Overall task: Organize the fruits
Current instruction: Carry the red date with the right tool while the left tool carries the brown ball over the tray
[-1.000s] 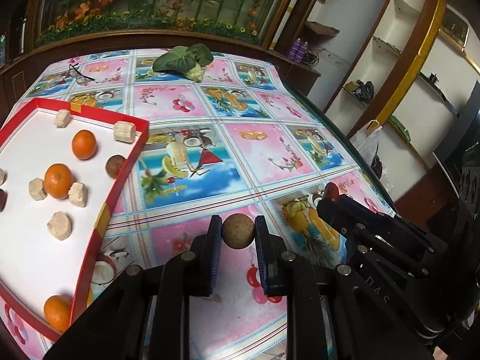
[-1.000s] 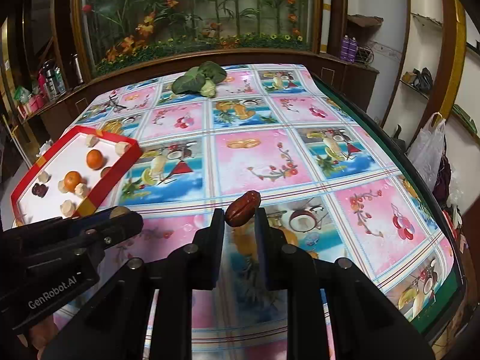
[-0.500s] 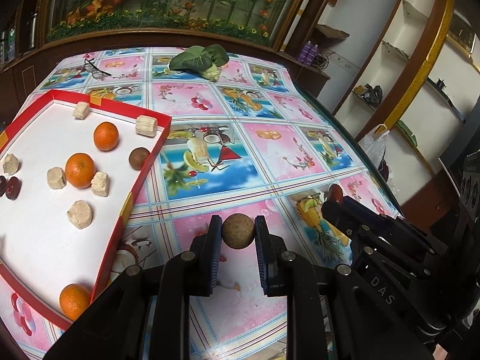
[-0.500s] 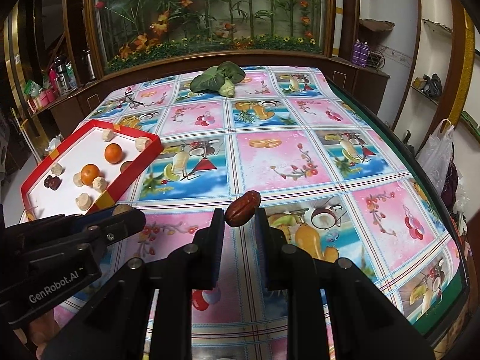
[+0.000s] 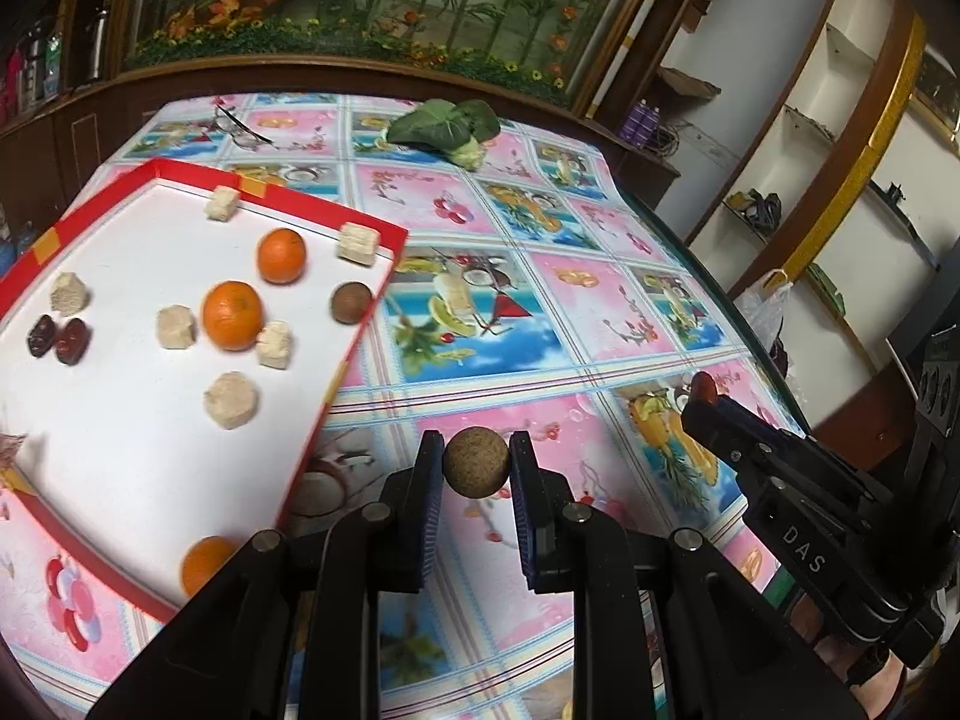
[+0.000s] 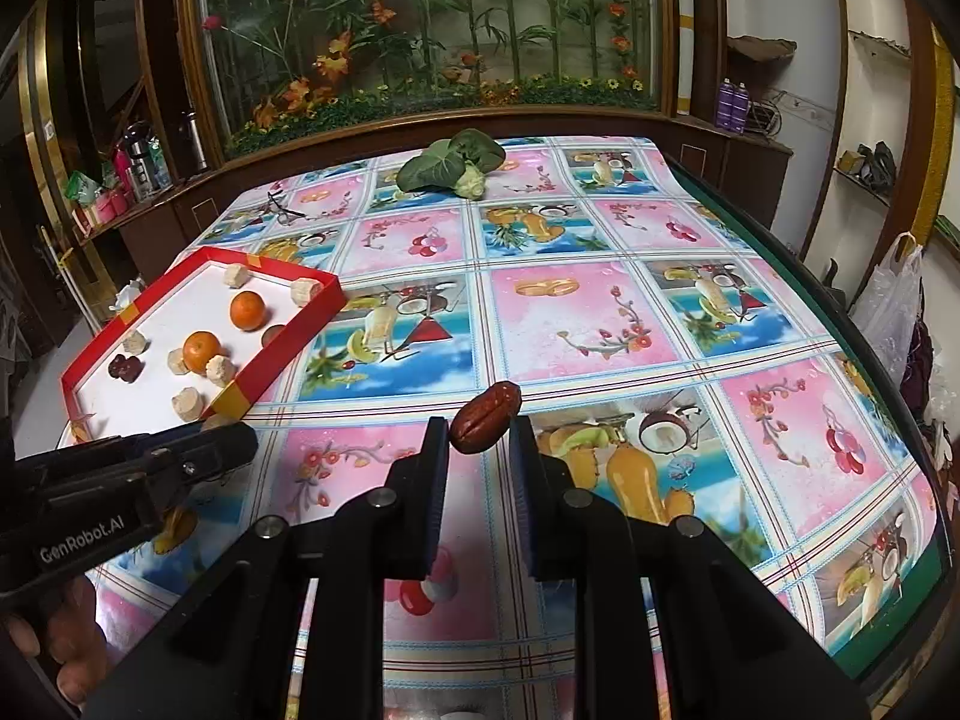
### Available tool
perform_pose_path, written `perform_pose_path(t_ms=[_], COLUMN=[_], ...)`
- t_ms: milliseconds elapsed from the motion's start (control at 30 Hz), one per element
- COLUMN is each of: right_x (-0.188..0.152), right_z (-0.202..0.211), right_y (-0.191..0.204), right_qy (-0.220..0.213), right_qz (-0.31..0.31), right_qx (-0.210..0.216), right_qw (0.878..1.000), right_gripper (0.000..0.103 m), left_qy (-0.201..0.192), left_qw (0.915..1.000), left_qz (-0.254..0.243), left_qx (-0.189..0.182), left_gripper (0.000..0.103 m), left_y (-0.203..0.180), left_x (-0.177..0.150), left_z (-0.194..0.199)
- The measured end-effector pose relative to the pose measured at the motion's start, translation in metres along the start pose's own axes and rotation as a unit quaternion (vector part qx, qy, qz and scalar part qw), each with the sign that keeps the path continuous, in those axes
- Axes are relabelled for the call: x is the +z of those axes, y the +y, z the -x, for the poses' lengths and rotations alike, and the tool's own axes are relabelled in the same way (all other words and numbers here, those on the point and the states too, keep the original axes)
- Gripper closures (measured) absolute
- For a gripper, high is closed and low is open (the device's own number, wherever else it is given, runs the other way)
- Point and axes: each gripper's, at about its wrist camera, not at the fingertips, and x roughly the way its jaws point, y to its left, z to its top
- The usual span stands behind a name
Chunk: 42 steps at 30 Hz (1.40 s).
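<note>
My left gripper (image 5: 477, 465) is shut on a round brown fruit (image 5: 477, 463), held above the tablecloth just right of the red-rimmed white tray (image 5: 360, 336). My right gripper (image 6: 485, 426) is shut on a red-brown date (image 6: 485, 425), held above the table's middle front. The tray (image 6: 282, 336) holds oranges (image 5: 233, 315), beige chunks (image 5: 231, 399), two dark dates (image 5: 59, 337) and a brown round fruit (image 5: 351, 302). The right gripper shows at the right of the left wrist view (image 5: 699, 405). The left one shows at the lower left of the right wrist view (image 6: 240, 441).
A leafy green vegetable (image 6: 453, 165) and a pair of glasses (image 6: 282, 207) lie at the table's far end. The table's right edge (image 6: 840, 312) drops off beside a plastic bag (image 6: 894, 306). Shelves stand on the right wall.
Both grippers have risen and tilted back while holding their fruits; the tray and table look farther off and more of the far end shows. The left gripper has turned toward the tray.
</note>
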Motion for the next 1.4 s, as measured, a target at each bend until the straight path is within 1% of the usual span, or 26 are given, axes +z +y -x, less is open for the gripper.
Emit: perform_pose_path(t_ms=[200, 433, 933, 1167, 1400], right_x=[-0.003, -0.004, 0.0, 0.005, 0.017], right_z=[0.0, -0.005, -0.014, -0.012, -0.01], right_y=[0.007, 0.017, 0.028, 0.037, 0.059], right_qy=[-0.003, 0.001, 0.007, 0.001, -0.006], right_qz=[0.004, 0.011, 0.025, 0.036, 0.059], right_qx=[0.016, 0.033, 0.042, 0.051, 0.067], right_qw=[1.0, 0.999, 0.999, 0.998, 0.996], right_gripper=[0.081, 0.081, 0.081, 0.081, 0.081], left_qy=[-0.014, -0.015, -0.029, -0.04, -0.047], left_qw=[0.9998, 0.9996, 0.9985, 0.9969, 0.9942], left_qz=[-0.002, 0.01, 0.031, 0.049, 0.066], left_qx=[0.011, 0.021, 0.035, 0.047, 0.072], left_gripper=[0.083, 0.083, 0.083, 0.083, 0.083], left_y=[0.008, 0.02, 0.042, 0.059, 0.082], left_x=[-0.003, -0.002, 0.003, 0.006, 0.012], left_z=[0.01, 0.012, 0.021, 0.031, 0.036])
